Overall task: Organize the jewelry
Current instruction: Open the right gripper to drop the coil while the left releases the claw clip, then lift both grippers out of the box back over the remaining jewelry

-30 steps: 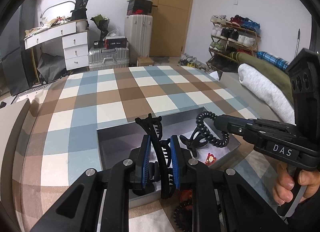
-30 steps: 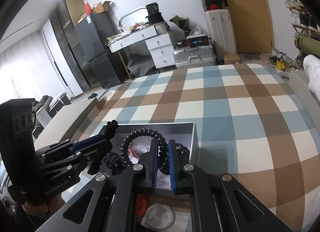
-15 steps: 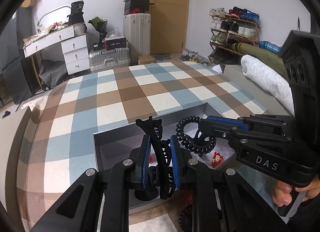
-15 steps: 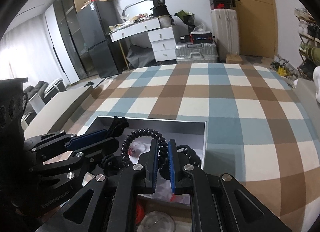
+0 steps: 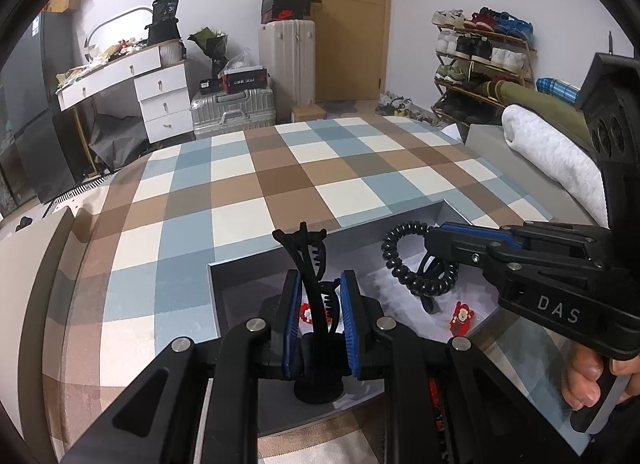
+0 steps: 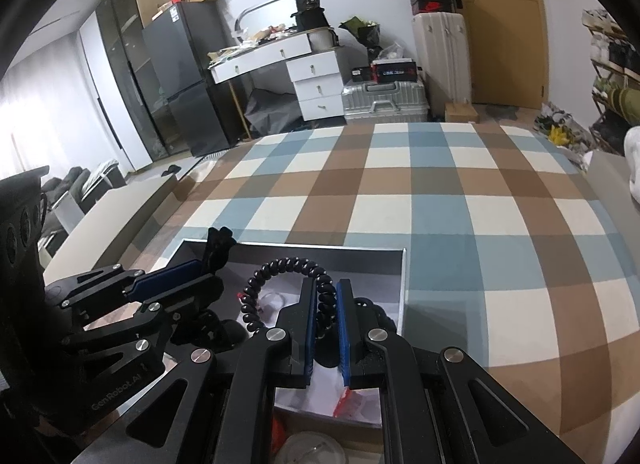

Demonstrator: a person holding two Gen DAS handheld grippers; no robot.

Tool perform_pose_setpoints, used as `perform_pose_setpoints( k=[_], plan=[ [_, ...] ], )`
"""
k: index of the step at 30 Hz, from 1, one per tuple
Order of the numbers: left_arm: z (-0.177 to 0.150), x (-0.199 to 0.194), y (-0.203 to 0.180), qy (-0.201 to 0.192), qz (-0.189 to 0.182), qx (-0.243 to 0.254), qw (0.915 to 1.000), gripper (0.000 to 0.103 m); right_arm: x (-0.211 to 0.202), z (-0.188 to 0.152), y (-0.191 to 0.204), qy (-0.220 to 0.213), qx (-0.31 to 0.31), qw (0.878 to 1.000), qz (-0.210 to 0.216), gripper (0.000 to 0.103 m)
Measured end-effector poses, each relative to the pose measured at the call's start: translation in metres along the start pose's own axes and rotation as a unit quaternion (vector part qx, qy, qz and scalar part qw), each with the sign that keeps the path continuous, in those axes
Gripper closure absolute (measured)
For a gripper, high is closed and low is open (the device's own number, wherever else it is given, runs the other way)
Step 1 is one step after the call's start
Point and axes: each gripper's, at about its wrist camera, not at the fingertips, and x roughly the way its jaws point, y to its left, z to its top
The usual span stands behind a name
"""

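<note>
Progress looks partial, judging from how things lie: two hair pieces are held over the box and neither has been let go.

The left gripper is clamped on a black claw clip, whose prongs stick up past the blue pads toward twelve o'clock. The right gripper is closed on a black spiral hair tie; its coil arches out from between the pads toward eleven o'clock.

In the left wrist view the right gripper enters from three o'clock, with the hair tie hanging off its tip just beside the clip, apart from it.

Under both lies the grey box, open-topped, on a checked cloth. Inside it, on the pale lining, sit a small red charm at four o'clock from the clip and another red piece just behind the left pads.

More items, among them something red and a clear round lid, show at six o'clock beneath the right gripper; what they are I cannot tell. Left to do, as I judge it: set both pieces down in the box and sort whatever lies outside it.
</note>
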Motion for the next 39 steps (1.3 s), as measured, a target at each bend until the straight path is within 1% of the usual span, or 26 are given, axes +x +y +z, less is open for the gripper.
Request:
perform_pose_setpoints(
  k=[7, 13, 15, 21, 23, 25, 26, 27, 29, 30, 33, 35, 37, 38, 39],
  plan=[
    [-0.001, 0.0, 0.002, 0.006, 0.005, 0.005, 1.0, 0.089, 0.003, 0.0, 0.002, 0.005, -0.001, 1.0, -0.016, 0.094],
    [-0.002, -0.001, 0.013, 0.007, 0.008, -0.009, 0.9999, 0.089, 0.004, -0.001, 0.002, 0.0, 0.005, 1.0, -0.031, 0.092],
    [-0.003, -0.002, 0.013, 0.01, 0.011, -0.006, 0.9999, 0.089, 0.002, -0.002, 0.002, 0.0, 0.007, 1.0, -0.027, 0.091],
    [-0.005, -0.004, 0.015, 0.014, 0.008, -0.007, 0.9998, 0.089, -0.016, 0.001, 0.001, -0.019, 0.009, 1.0, -0.022, 0.091],
    [-0.006, -0.006, 0.014, 0.013, 0.013, -0.002, 0.9998, 0.089, -0.022, 0.001, 0.0, -0.022, 0.014, 0.999, -0.02, 0.09],
    [-0.007, -0.008, 0.016, 0.012, 0.011, -0.007, 0.9998, 0.089, -0.029, -0.001, -0.003, -0.028, 0.023, 0.999, -0.016, 0.082],
    [-0.007, -0.01, 0.017, 0.013, 0.005, -0.01, 0.9999, 0.089, -0.033, -0.002, -0.004, -0.033, 0.027, 0.999, -0.016, 0.08],
    [-0.007, -0.01, 0.017, 0.014, 0.004, -0.011, 0.9998, 0.089, -0.035, -0.002, -0.004, -0.035, 0.029, 0.999, -0.016, 0.078],
    [-0.008, -0.016, 0.02, 0.012, 0.006, -0.013, 0.9998, 0.088, -0.04, -0.004, -0.006, -0.037, 0.035, 0.999, -0.014, 0.077],
    [-0.009, -0.019, 0.02, 0.009, 0.005, -0.015, 0.9998, 0.088, -0.043, -0.005, -0.007, -0.038, 0.036, 0.999, -0.013, 0.075],
    [-0.012, -0.03, 0.023, 0.002, -0.006, -0.025, 0.9997, 0.087, -0.051, -0.008, -0.008, -0.043, 0.036, 0.998, -0.013, 0.064],
    [-0.016, -0.038, 0.023, -0.003, -0.01, -0.027, 0.9996, 0.08, -0.055, -0.011, -0.009, -0.042, 0.038, 0.998, -0.009, 0.058],
    [-0.02, -0.042, 0.021, -0.004, -0.01, -0.028, 0.9996, 0.065, -0.058, -0.014, -0.009, -0.039, 0.038, 0.999, -0.003, 0.042],
    [-0.023, -0.045, 0.021, -0.006, -0.015, -0.032, 0.9994, 0.061, -0.059, -0.015, -0.008, -0.036, 0.036, 0.999, 0.002, 0.037],
    [-0.024, -0.045, 0.021, -0.005, -0.017, -0.035, 0.9992, 0.055, -0.061, -0.016, -0.007, -0.035, 0.034, 0.999, 0.006, 0.03]
  ],
)
